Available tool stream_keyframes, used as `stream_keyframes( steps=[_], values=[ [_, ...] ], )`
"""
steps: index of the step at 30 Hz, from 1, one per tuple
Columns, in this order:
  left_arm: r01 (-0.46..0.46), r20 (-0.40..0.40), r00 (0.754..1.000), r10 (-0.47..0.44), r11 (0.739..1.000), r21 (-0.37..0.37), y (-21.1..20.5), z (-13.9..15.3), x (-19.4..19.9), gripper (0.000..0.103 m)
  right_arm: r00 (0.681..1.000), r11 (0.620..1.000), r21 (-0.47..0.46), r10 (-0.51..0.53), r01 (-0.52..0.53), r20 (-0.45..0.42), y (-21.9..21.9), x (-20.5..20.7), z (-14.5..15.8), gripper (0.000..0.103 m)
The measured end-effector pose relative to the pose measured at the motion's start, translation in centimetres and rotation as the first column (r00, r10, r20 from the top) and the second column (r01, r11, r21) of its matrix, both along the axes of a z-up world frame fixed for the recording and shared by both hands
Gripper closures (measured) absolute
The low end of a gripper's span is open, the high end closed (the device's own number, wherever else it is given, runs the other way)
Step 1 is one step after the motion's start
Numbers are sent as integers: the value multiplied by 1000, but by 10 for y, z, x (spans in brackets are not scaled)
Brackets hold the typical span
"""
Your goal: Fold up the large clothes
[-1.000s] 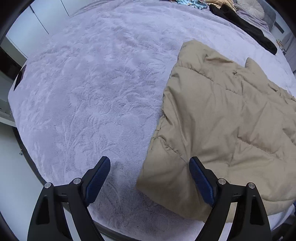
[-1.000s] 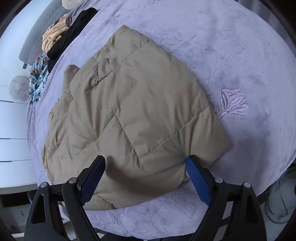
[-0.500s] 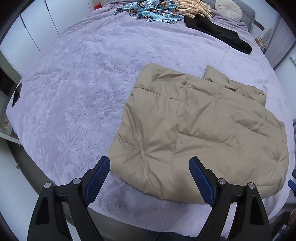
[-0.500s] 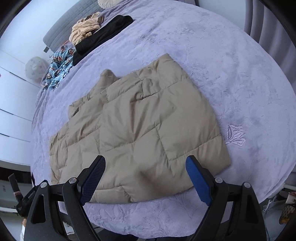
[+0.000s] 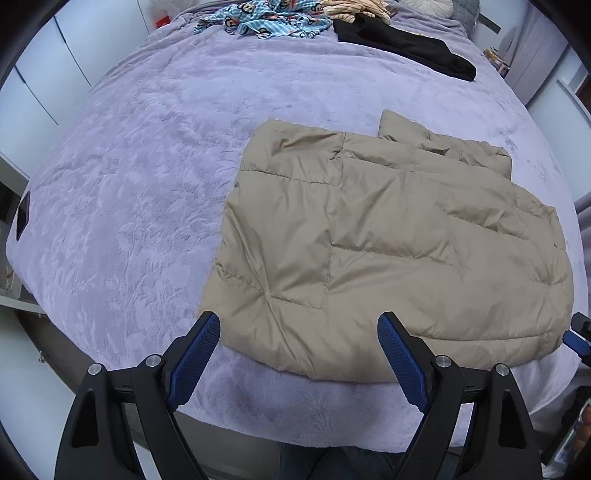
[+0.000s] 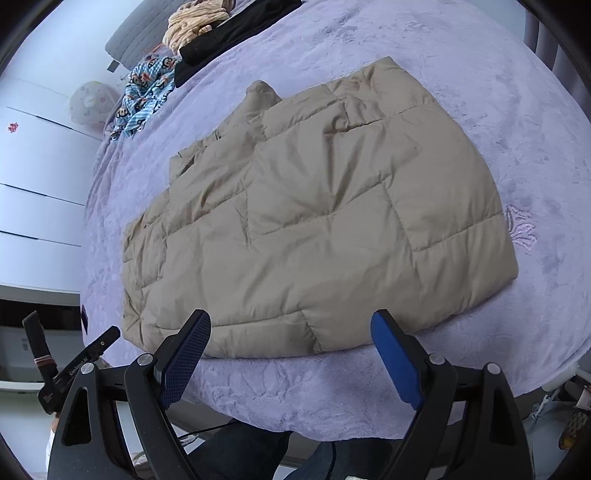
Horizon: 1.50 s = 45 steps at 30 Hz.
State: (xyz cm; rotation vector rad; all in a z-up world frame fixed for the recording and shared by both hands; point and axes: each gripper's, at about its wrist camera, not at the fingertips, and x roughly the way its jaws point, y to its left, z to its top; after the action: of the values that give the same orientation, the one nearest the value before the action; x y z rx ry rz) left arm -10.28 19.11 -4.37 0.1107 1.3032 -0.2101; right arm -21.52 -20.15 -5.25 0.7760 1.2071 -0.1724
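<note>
A tan quilted puffer jacket (image 5: 388, 240) lies folded and flat on the lilac bed cover (image 5: 147, 177), near the bed's front edge. It also fills the middle of the right wrist view (image 6: 314, 206). My left gripper (image 5: 299, 350) is open and empty, held above the front edge of the bed, just short of the jacket's near hem. My right gripper (image 6: 291, 350) is open and empty too, above the near hem on the other side. Neither gripper touches the jacket.
At the far end of the bed lie a blue monkey-print garment (image 5: 266, 22), a black garment (image 5: 406, 44) and a peach one (image 6: 195, 22). White cupboards (image 6: 33, 192) stand beside the bed. The bed cover has an embroidered flower (image 6: 521, 229).
Both grippers have drawn back and up from the jacket, so that the whole folded jacket and the far clothes now show. Both stayed open and empty.
</note>
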Motion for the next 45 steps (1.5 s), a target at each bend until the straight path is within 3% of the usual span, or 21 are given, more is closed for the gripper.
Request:
stream_keyframes(
  steps=[11, 19, 22, 26, 33, 36, 37, 38, 39, 40, 42, 45],
  values=[
    [94, -44, 994, -96, 995, -45, 44, -11, 74, 15, 1000, 1000, 27, -8, 8, -10, 76, 76, -15, 12],
    [105, -166, 976, -144, 968, -227, 74, -58, 114, 15, 995, 999, 31, 18, -15, -102, 115, 105, -29, 12],
    [98, -261, 945, -195, 934, -342, 81, -88, 131, 15, 991, 1000, 24, 13, -10, -130, 117, 105, -33, 12],
    [29, -407, 873, -268, 862, -507, 77, -135, 143, 15, 986, 1000, 17, 9, -6, -168, 110, 104, -40, 12],
    [43, -431, 801, -415, 758, -651, 31, -165, 148, 15, 979, 1000, 6, 29, -29, -199, 107, 110, -48, 12],
    [59, -449, 765, -461, 745, -664, 10, -176, 148, 15, 977, 1000, -7, 28, -31, -211, 108, 111, -52, 12],
    [77, -449, 755, -478, 744, -663, 5, -177, 147, 18, 977, 999, -10, 28, -30, -212, 108, 112, -52, 12],
    [97, -440, 747, -499, 736, -670, 2, -175, 147, 29, 977, 999, -10, 28, -31, -211, 108, 112, -51, 12],
    [90, -438, 735, -517, 715, -693, 2, -174, 147, 59, 978, 999, -8, 30, -32, -206, 108, 112, -48, 12],
    [65, -442, 729, -524, 694, -717, 3, -172, 147, 68, 980, 999, -5, 33, -35, -198, 108, 111, -45, 12],
    [80, -420, 735, -532, 683, -726, 3, -160, 146, 74, 983, 999, -19, 35, -40, -179, 104, 110, -37, 12],
    [88, -393, 748, -534, 667, -740, 2, -137, 142, 76, 990, 994, -105, 8, -23, -142, 90, 105, -22, 12]
  ],
)
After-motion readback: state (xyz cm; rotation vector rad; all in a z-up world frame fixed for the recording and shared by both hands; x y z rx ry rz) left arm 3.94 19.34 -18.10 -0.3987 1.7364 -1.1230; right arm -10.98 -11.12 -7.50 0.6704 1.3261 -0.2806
